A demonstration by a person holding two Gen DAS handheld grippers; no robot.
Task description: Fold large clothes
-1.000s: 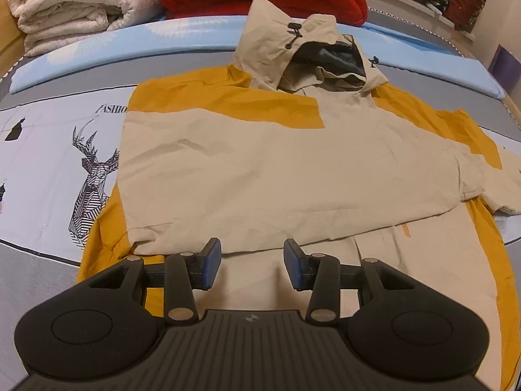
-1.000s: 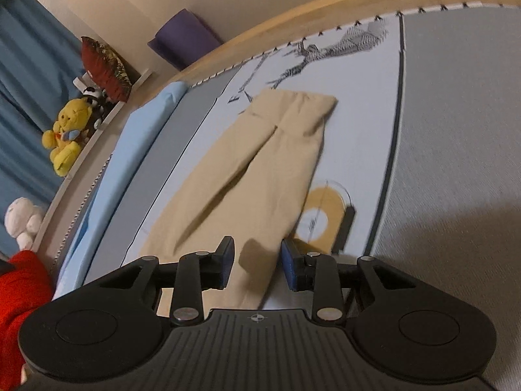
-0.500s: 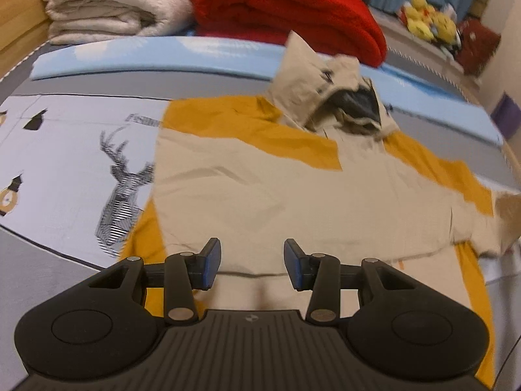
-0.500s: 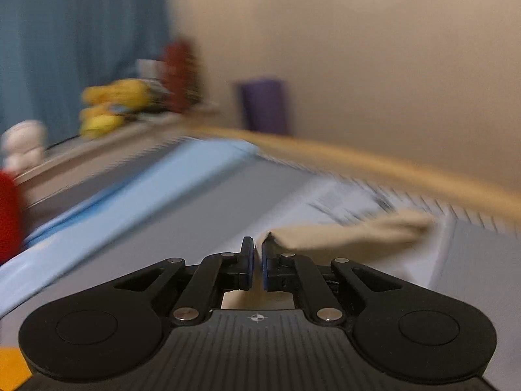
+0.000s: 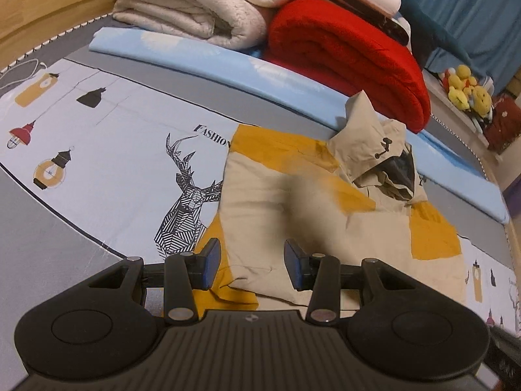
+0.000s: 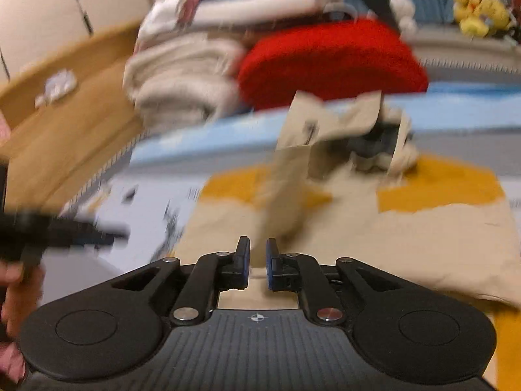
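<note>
A beige and mustard hooded jacket (image 5: 293,215) lies flat on the bed, hood (image 5: 381,150) toward the blankets. My left gripper (image 5: 252,264) is open and empty, hovering over the jacket's lower left corner. My right gripper (image 6: 258,262) is shut on the beige sleeve (image 6: 286,189) and holds it above the jacket body (image 6: 407,238), over its middle. The sleeve is a blurred streak in the left wrist view (image 5: 312,202). The right wrist view is motion-blurred.
A folded cream blanket (image 5: 202,3) and a red blanket (image 5: 345,49) sit at the head of the bed on a light blue strip (image 5: 202,62). The printed sheet (image 5: 107,150) stretches left. Plush toys (image 5: 469,88) sit on a shelf at far right.
My right gripper closed on the sleeve and swung it from the right side of the bed over the jacket body. My left gripper shifted left along the hem, still open.
</note>
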